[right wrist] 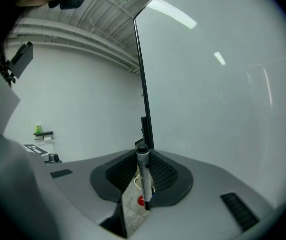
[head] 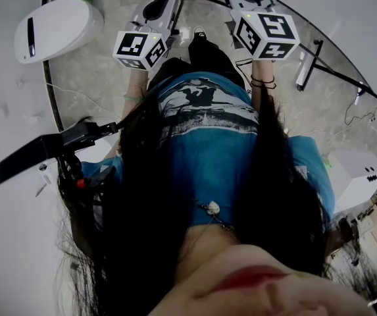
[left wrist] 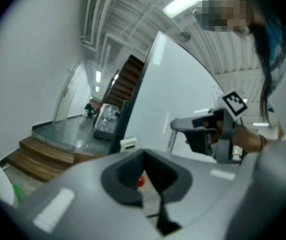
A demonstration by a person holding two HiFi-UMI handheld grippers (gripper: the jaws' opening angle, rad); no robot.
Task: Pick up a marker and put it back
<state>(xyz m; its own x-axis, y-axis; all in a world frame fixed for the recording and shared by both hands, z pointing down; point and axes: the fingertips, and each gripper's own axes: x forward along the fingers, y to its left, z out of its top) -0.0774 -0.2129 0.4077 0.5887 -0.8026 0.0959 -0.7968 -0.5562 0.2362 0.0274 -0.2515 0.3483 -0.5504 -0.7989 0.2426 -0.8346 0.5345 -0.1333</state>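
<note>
The pick-up half of the task looked done. The right tool (right wrist: 145,186) was clamped narrowly on the marker (right wrist: 143,171), and putting it back was left to do. The marker stood upright between the dark ribbed pads (right wrist: 165,176), with its black cap above them and its lower end poking just below the grip. It touched nothing but the tool. Behind it there was only a white wall and a pale panel with a dark edge (right wrist: 142,84), so the marker was up in the air and well away from any resting place. No view showed a tray or holder where it belonged.

The left tool (left wrist: 145,179) carried nothing. Its jaws seemed drawn close together, though the view was blurred enough that a slim gap could not be ruled out. In the head view both tools were held out ahead of the person over the marbled floor (head: 96,78), the left tool on the left and the right tool beside it.
</note>
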